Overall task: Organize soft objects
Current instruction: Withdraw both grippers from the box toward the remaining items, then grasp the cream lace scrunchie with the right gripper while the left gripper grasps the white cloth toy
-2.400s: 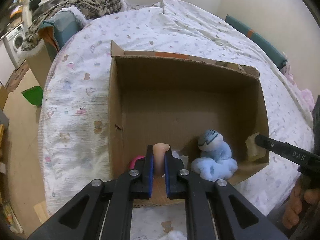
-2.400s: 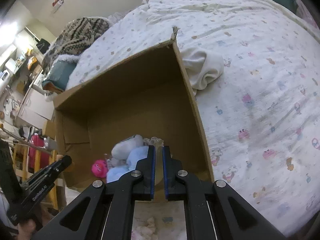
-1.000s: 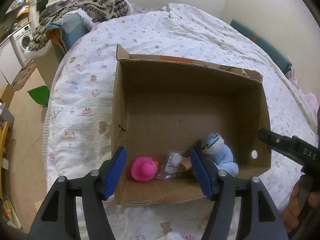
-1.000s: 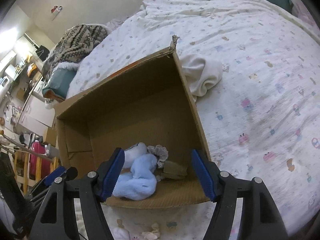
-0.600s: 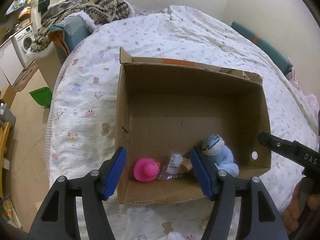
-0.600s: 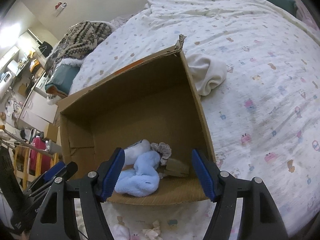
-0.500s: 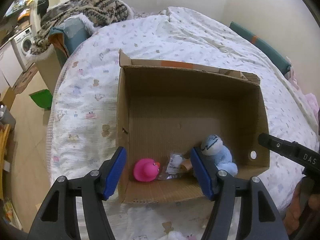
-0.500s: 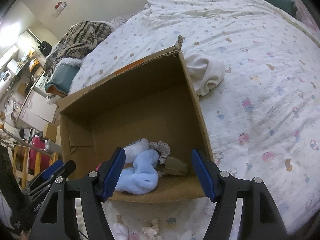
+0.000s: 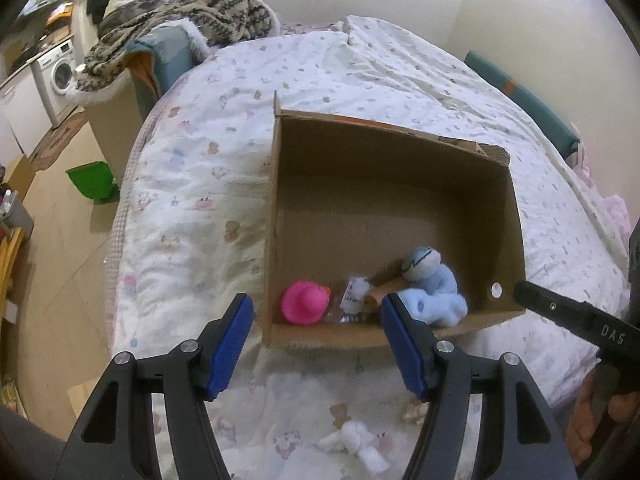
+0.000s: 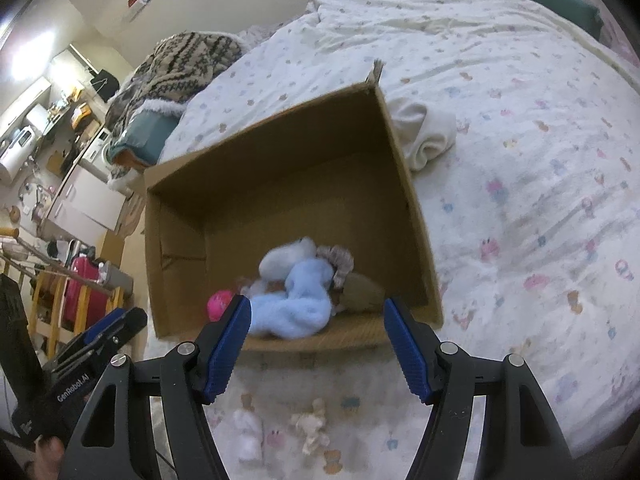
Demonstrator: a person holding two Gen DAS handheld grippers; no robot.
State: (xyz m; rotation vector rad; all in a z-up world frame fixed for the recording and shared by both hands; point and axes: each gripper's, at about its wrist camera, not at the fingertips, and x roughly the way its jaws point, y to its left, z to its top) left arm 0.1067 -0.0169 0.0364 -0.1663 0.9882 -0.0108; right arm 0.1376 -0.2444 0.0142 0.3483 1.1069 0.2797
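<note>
Both claws – left gripper (image 9: 316, 344), right gripper (image 10: 316, 348) – gaped wide w/ nothing held; cardboard box (image 9: 400, 184) wall half-hid pink plush (image 10: 219, 304).

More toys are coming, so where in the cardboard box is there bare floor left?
The brown cardboard box is bare along its far wall. The near edge is crowded: pink round plush, light blue plush toy.

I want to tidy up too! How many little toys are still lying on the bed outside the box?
2: a white toy and a cream toy, both on the bed just before the cardboard box. The grippers might hide more.
</note>
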